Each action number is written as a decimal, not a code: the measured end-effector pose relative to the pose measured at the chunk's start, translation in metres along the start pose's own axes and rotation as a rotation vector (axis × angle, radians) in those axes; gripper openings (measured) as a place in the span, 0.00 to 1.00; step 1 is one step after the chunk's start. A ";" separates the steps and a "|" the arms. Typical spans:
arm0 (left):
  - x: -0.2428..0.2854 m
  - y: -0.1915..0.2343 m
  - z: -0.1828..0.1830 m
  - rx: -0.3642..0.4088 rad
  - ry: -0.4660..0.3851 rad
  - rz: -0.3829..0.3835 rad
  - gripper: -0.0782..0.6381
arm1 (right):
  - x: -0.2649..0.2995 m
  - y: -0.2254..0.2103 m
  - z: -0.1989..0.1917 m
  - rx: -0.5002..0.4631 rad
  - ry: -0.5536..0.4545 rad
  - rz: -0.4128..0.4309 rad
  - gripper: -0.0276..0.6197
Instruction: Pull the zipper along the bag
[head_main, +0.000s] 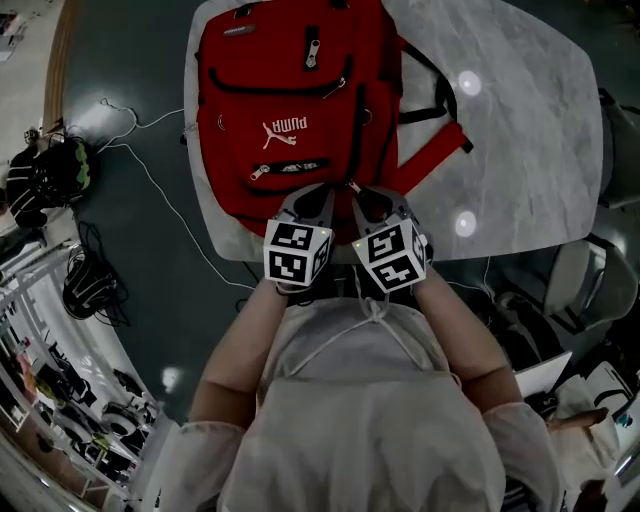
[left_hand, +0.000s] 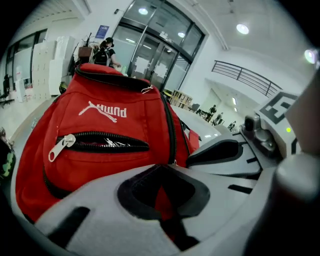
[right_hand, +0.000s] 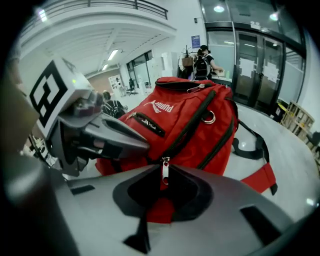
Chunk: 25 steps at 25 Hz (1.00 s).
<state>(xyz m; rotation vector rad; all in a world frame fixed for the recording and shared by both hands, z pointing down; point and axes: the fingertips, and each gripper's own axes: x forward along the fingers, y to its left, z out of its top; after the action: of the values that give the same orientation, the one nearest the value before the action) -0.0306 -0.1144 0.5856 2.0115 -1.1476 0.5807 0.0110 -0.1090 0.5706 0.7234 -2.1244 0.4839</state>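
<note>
A red backpack (head_main: 290, 100) lies flat on a marble table (head_main: 520, 120), its bottom end toward me. Both grippers sit side by side at that near end. My right gripper (head_main: 368, 203) is shut on the silver zipper pull (right_hand: 165, 172) of the dark side zipper (right_hand: 187, 127), which runs away up the bag. The pull stands upright between the jaws. My left gripper (head_main: 312, 203) is shut on a fold of red bag fabric (left_hand: 161, 192) just left of that zipper. In the left gripper view the front pocket zipper (left_hand: 100, 141) gapes open, its silver pull (left_hand: 61, 148) at the left end.
Black shoulder straps (head_main: 430, 100) and a red strap (right_hand: 260, 180) trail off the bag to the right across the table. Cables (head_main: 150, 170) and black bags (head_main: 45, 175) lie on the floor at left. Chairs (head_main: 580, 280) stand at the right.
</note>
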 end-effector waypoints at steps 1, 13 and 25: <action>0.002 0.000 -0.001 -0.028 0.010 -0.011 0.14 | 0.002 0.001 -0.002 -0.021 0.011 0.004 0.09; 0.019 0.003 -0.013 -0.058 0.075 -0.043 0.14 | 0.023 0.010 -0.011 -0.177 0.107 0.072 0.09; 0.025 0.005 -0.018 0.007 0.124 -0.017 0.14 | 0.017 -0.005 -0.007 -0.034 0.125 0.191 0.09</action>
<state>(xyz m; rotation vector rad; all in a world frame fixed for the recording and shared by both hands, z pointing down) -0.0230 -0.1156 0.6159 1.9602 -1.0548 0.6911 0.0099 -0.1146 0.5892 0.4609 -2.0879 0.5783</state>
